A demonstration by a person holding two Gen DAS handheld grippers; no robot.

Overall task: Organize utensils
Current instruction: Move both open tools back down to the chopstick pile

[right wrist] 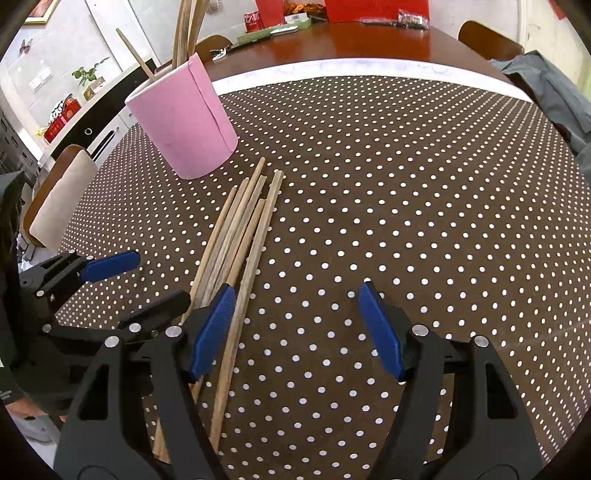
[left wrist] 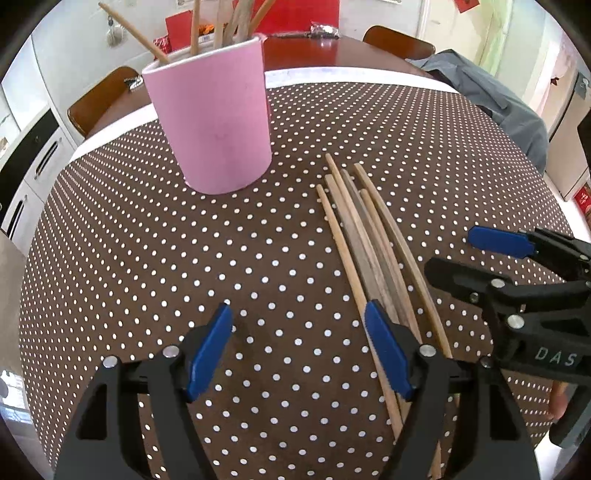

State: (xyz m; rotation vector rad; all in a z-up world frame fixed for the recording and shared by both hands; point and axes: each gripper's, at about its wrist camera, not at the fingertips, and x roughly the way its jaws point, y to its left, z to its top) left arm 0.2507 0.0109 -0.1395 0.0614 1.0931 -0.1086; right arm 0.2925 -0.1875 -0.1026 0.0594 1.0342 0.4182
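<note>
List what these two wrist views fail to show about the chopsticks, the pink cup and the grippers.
- Chopsticks on the cloth: near ends hidden under the left gripper in the left view and under the right gripper in the right view; exact count unclear.
- Pink cup: inside hidden by its wall; tops of the sticks in it cut off by the frame edge in both views.
- Right gripper in the left view: body cut off by the frame edge.

You have six loose wooden chopsticks lying in a bundle on the bench, and one pink cup standing there. In that cup you can count about five more sticks, though their tops are cut off. Two grippers are in view, each with two blue-padded fingers.
</note>
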